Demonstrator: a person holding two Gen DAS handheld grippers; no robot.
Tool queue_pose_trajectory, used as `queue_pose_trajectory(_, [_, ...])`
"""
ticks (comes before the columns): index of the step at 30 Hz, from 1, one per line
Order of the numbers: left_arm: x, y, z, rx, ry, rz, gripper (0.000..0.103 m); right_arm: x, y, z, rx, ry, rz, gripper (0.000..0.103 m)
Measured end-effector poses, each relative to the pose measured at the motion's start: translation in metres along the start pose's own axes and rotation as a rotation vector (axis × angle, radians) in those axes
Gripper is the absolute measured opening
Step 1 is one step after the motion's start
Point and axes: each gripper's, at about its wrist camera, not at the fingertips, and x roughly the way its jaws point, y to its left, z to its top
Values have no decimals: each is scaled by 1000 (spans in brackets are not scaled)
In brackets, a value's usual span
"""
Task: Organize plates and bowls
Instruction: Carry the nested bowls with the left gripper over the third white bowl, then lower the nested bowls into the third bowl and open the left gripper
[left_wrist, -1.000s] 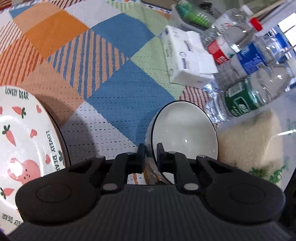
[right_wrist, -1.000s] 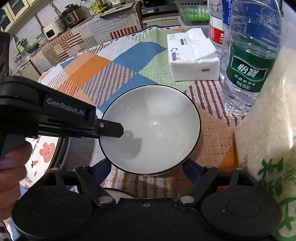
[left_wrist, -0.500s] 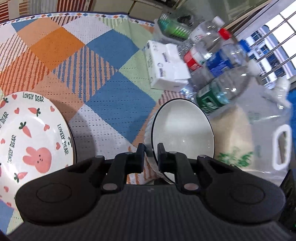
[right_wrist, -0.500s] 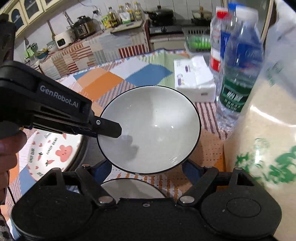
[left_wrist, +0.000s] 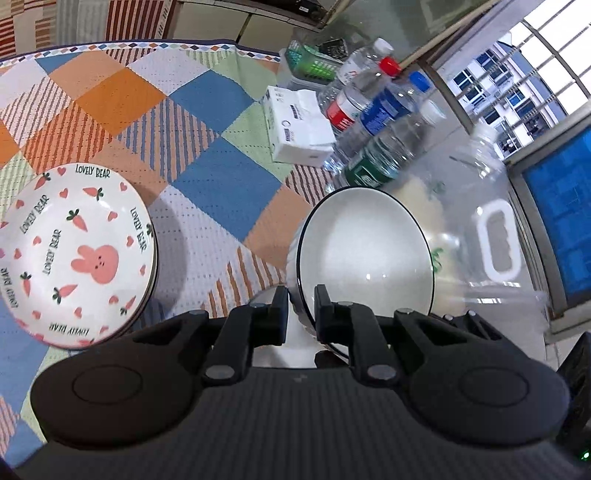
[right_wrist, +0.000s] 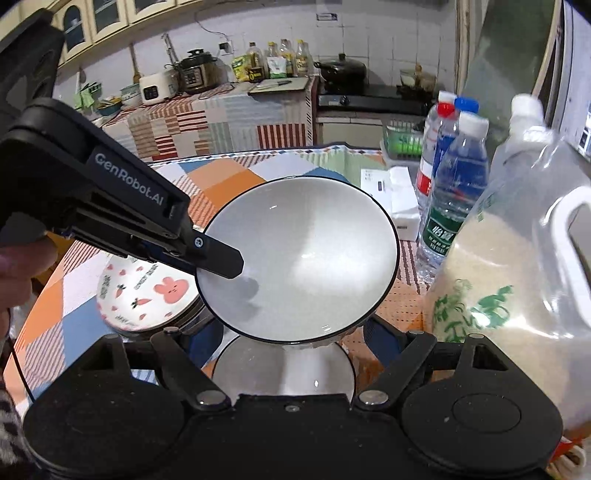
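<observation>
My left gripper (left_wrist: 300, 304) is shut on the rim of a white bowl with a black edge (left_wrist: 369, 254) and holds it in the air above the table. The same bowl (right_wrist: 306, 258) fills the right wrist view, with the left gripper's finger (right_wrist: 218, 258) clamped on its left rim. A second white bowl (right_wrist: 284, 373) sits below it, between the spread fingers of my right gripper (right_wrist: 291, 332), which is open. A stack of bunny-and-carrot plates (left_wrist: 74, 254) lies on the checked cloth to the left, also in the right wrist view (right_wrist: 147, 295).
Several water bottles (left_wrist: 373, 122) (right_wrist: 454, 206) and a tissue pack (left_wrist: 299, 125) stand at the back right. A large clear jug of rice (right_wrist: 517, 295) stands close on the right. A kitchen counter with appliances (right_wrist: 192, 77) is behind the table.
The left gripper has lifted the bowl well up off the table. A second bowl has come into view beneath it. The right gripper stays open.
</observation>
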Motion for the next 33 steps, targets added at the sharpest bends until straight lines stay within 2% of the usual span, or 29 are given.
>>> queue_pose_trajectory(9, [-7, -1, -27, -7, 43, 8, 12, -25, 10, -21, -43, 10, 21, 87])
queue_pose_trajectory(22, [26, 15, -40, -39, 117, 51, 12, -2, 10, -46, -25, 88, 51, 87])
queue_pose_trajectory(25, [37, 14, -42, -18, 134, 73, 12, 6, 12, -49, -28, 109, 43, 87])
queue_pose_trajectory(28, [48, 6, -43, 50, 158, 110, 13, 13, 12, -53, -37, 124, 21, 87])
queue_pose_trajectory(31, [54, 7, -42, 50, 155, 120, 13, 17, 11, -51, -55, 136, 4, 87])
queue_pose_trajectory(32, [55, 8, -43, 49, 147, 130, 16, 17, 11, -51, -61, 135, 1, 87])
queue_pose_trajectory(33, [55, 9, -44, 45, 136, 138, 23, 16, 12, -51, -75, 127, 2, 86])
